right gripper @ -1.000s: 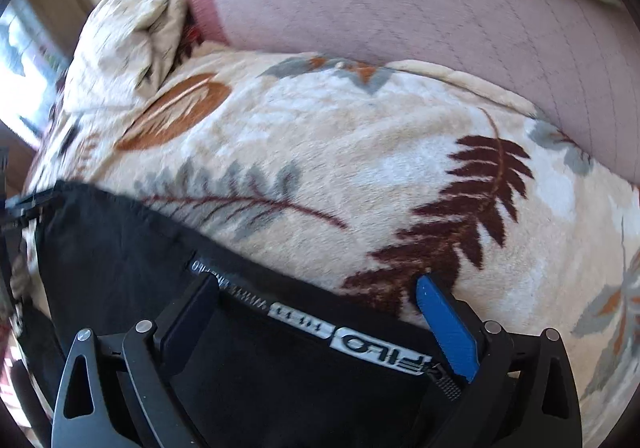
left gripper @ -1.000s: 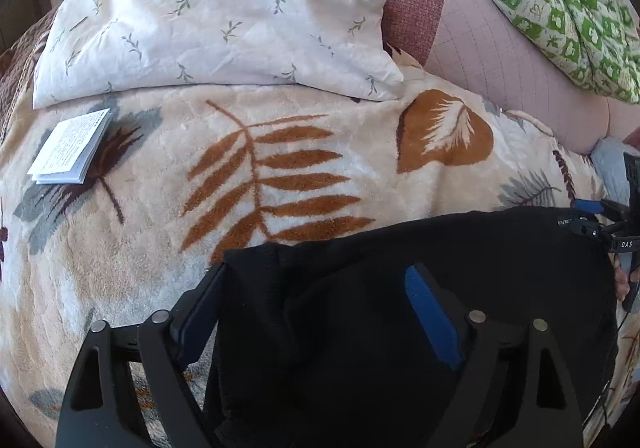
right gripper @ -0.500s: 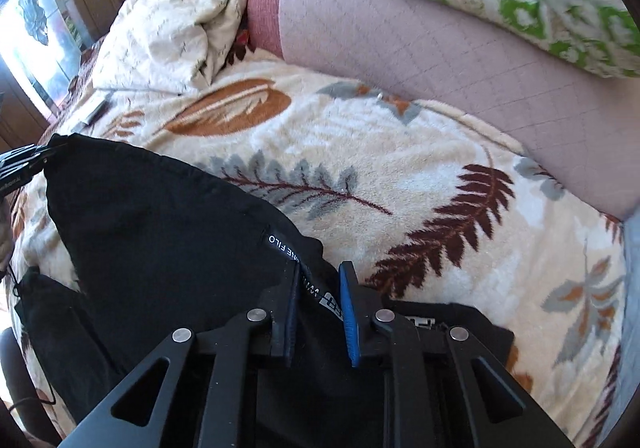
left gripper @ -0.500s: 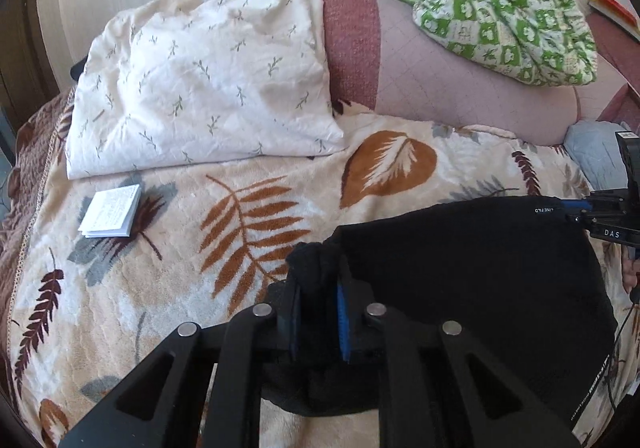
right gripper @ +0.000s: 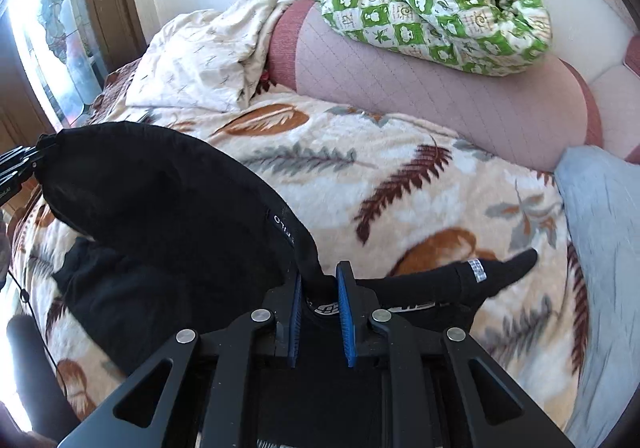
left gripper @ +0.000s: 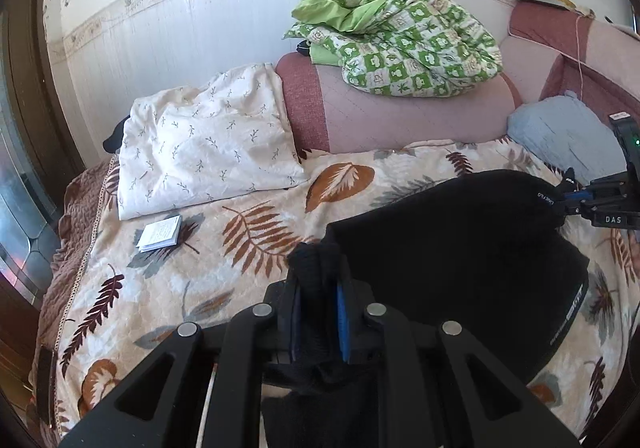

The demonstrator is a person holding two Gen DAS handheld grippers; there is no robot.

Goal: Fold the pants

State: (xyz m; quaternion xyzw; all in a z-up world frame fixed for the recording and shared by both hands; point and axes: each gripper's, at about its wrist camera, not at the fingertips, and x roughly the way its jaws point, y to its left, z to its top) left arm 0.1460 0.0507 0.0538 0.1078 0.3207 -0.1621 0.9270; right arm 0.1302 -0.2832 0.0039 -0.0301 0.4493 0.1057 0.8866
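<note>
Moved since the earlier frames: both grippers, then wide open over flat cloth, are now clamped and raised, and the pants hang off the blanket between them.

Item: pants [left gripper: 460,248], black, knit or fleece by the look, with a white-lettered waistband.
Location: slung in a shallow arc above the leaf-print blanket [left gripper: 168,288]; lower part still draped on the bed, one end trailing at right in the right wrist view [right gripper: 496,276].
Left gripper [left gripper: 319,312]: jaws nearly together, a thick bunch of black cloth pinched between the blue pads.
Right gripper [right gripper: 319,312]: jaws drawn close on the waistband edge, logo showing just behind the pads.
Handling, as judged: light, soft, wholly limp; it will sag and swing wherever unsupported. Not fragile. Fleece-like surface should give fair friction, so slipping looks unlikely while the bunch stays thick. Folded layers may shift against each other.
Where to hold, as judged: the two corners of the waistband or doubled edge, as now; seams and hems give the firmest purchase.
Also present: pillow [left gripper: 200,151], booklet [left gripper: 160,234], green quilt [left gripper: 400,43], grey cushion [right gripper: 604,248].
</note>
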